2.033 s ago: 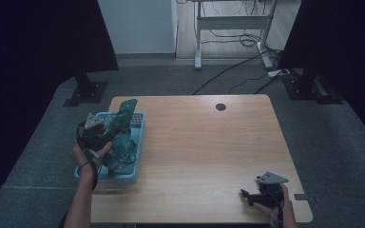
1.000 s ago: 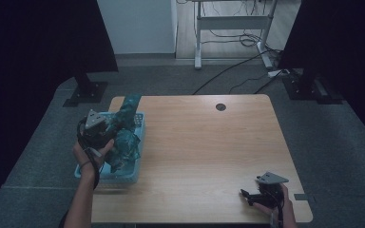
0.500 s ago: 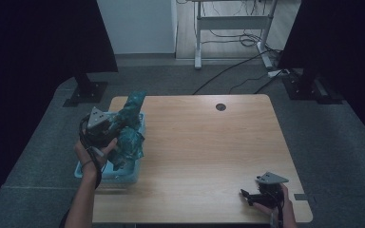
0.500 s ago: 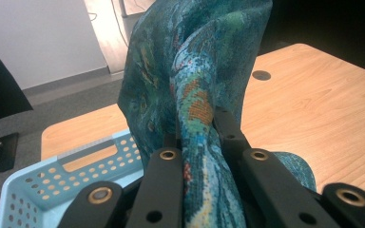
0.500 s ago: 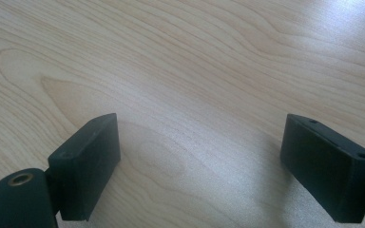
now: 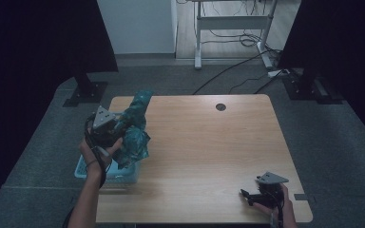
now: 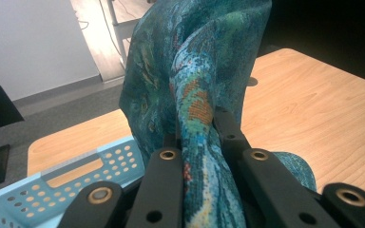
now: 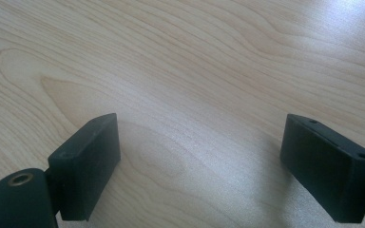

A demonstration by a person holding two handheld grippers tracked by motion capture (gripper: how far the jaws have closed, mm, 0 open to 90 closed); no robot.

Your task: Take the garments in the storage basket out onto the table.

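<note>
One piece of cloth, patterned in teal and blue with orange flecks, is the thing in hand. It hangs from the left gripper, bunched and raised above the light-blue basket at the left edge of the desk, its lower folds draping down to the basket's rim. The left fingers are pinched nearly together on a gathered fold of it, and the fabric rises past them in a soft column.

It looks light and limp, so it will sag, swing and trail wherever it is carried; it will not break, but a thin pinch could slip. A thick bunched fold, as gripped now, seems the safest hold, and a second grip at a free corner would help to spread it.

The right gripper rests low at the desk's near right corner, fingers spread wide with nothing between them.

The desk is pale wood, smooth and bare. Around it lie grey carpet, dark curtains, floor cables and a white wall.
</note>
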